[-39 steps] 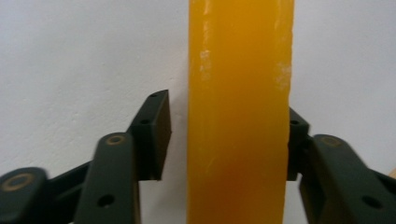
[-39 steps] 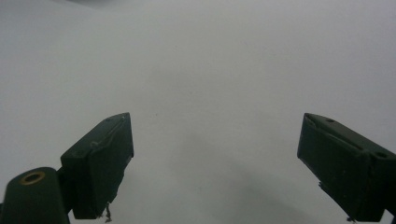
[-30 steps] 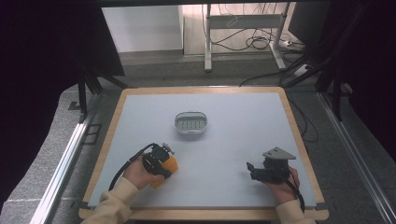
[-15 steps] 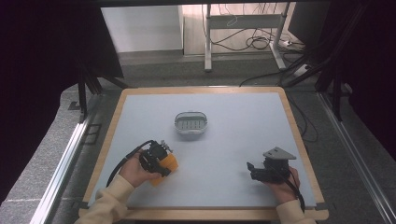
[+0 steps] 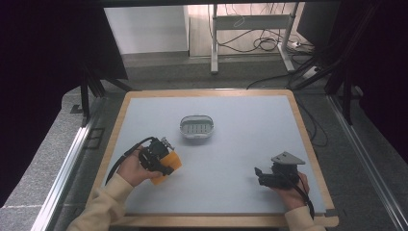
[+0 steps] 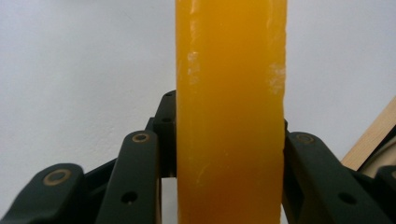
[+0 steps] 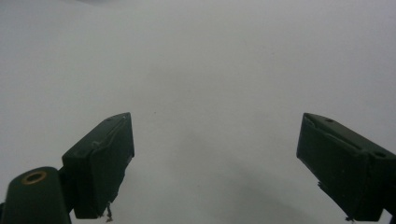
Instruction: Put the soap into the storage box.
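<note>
The left gripper [image 5: 161,161], clamped on the orange block [image 6: 231,112], has just lifted it a touch off the table [image 5: 240,144] near the white dish [image 5: 197,127], likely heading there, while the right gripper [image 7: 215,163] waits with its jaws apart.

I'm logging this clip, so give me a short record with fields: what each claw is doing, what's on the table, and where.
left claw: shut on the orange block, pressed between both jaws
orange block position: near left part of the table, short of the dish
right claw: open, nothing between the jaws, over bare table at near right
dish: pale oval with slotted bottom, mid-table, apart from both claws
dish contents: none seen
</note>
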`<state>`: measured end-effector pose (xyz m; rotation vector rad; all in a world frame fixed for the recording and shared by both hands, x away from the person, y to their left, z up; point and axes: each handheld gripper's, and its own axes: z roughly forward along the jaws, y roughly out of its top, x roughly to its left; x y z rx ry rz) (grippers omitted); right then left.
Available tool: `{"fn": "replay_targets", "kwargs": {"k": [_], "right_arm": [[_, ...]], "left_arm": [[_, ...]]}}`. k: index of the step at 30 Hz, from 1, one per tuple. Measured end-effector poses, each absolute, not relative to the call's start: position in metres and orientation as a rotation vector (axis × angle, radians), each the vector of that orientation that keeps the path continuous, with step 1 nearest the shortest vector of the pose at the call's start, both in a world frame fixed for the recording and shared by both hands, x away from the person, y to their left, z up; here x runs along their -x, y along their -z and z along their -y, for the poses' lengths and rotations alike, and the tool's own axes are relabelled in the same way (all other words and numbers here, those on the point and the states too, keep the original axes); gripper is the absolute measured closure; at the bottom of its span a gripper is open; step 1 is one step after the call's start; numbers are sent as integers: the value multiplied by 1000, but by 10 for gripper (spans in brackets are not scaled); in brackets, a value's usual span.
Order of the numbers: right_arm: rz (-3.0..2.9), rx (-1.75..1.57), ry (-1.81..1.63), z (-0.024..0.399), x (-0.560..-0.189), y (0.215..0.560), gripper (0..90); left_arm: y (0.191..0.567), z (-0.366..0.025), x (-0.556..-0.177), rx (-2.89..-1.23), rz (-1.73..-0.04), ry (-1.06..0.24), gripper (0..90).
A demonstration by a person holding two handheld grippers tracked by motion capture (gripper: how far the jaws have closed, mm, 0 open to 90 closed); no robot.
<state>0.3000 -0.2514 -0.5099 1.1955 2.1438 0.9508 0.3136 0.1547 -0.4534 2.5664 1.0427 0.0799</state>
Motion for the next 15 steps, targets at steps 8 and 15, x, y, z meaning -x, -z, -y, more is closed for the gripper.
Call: {"fn": "replay_targets", "kwargs": {"k": [8, 15], "right_arm": [[-2142, -1197, -955, 252, -300, 510, 115], [-2145, -1198, -950, 252, -301, 511, 115]], "left_arm": [[449, -158, -317, -2544, -1015, -60, 618], [447, -159, -320, -2539, -1011, -69, 618]]}}
